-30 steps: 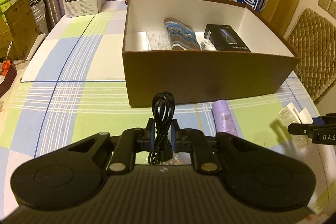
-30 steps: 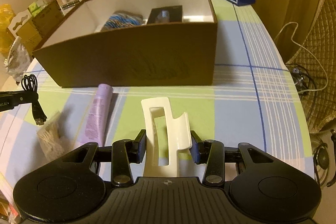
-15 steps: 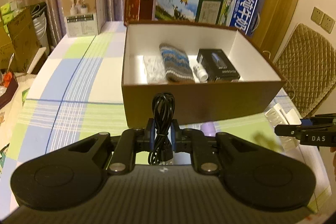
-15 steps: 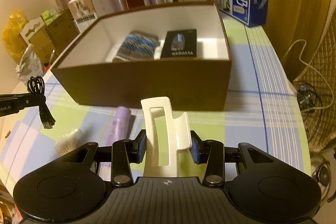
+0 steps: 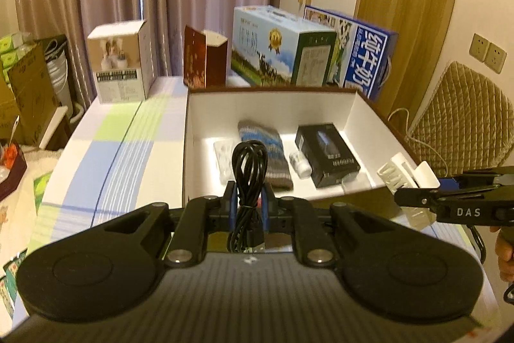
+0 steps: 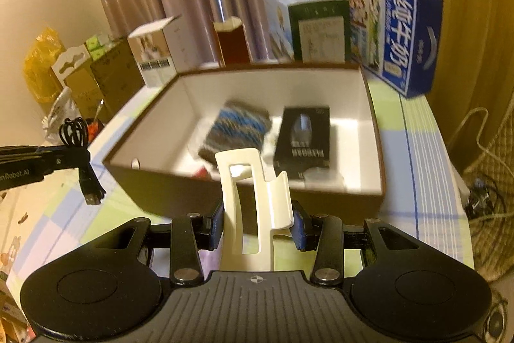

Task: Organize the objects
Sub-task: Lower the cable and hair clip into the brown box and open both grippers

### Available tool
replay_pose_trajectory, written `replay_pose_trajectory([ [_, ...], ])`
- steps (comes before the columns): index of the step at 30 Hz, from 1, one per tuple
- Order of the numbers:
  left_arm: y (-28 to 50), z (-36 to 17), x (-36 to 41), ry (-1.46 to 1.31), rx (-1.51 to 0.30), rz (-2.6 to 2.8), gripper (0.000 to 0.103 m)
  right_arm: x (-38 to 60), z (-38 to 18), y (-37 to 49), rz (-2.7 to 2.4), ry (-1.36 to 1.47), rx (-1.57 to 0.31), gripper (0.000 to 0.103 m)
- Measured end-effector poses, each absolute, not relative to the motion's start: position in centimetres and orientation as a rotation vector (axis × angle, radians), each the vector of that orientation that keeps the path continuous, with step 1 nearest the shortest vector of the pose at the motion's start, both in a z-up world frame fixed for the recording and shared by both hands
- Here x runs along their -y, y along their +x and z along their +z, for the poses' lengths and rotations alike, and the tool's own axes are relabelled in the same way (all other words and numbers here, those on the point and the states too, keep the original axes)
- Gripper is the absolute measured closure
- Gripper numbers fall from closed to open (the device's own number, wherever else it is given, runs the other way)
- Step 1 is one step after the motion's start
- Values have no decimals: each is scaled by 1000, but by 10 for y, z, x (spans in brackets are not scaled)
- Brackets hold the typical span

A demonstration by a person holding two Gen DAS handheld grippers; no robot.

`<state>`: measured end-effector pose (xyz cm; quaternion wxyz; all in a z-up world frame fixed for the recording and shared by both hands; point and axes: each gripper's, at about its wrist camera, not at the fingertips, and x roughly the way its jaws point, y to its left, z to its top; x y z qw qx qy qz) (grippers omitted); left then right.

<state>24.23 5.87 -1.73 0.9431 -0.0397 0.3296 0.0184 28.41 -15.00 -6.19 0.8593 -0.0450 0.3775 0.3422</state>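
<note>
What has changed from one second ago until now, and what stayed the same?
Both grippers rose, and more of the brown box's inside shows now. The left gripper still holds the coiled black cable, and the right gripper still holds the white hair claw clip. Nothing was taken or released. The striped knit item and black package stayed in the box.

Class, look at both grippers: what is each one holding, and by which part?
The left gripper pinches a coiled black cable around the bundle's middle. The right gripper clamps a white hair clip across its lower sides.
</note>
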Motion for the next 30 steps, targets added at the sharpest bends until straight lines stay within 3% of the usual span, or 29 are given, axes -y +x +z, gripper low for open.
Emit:
replay_pose_trajectory([
  [14,310,-6,-70,-83,-649,56,91,109,-49,328,734,-104,-735,64],
  [30,375,-63,-83,-83,-842,78,91,82,-84,372,701,-119,-823,64],
])
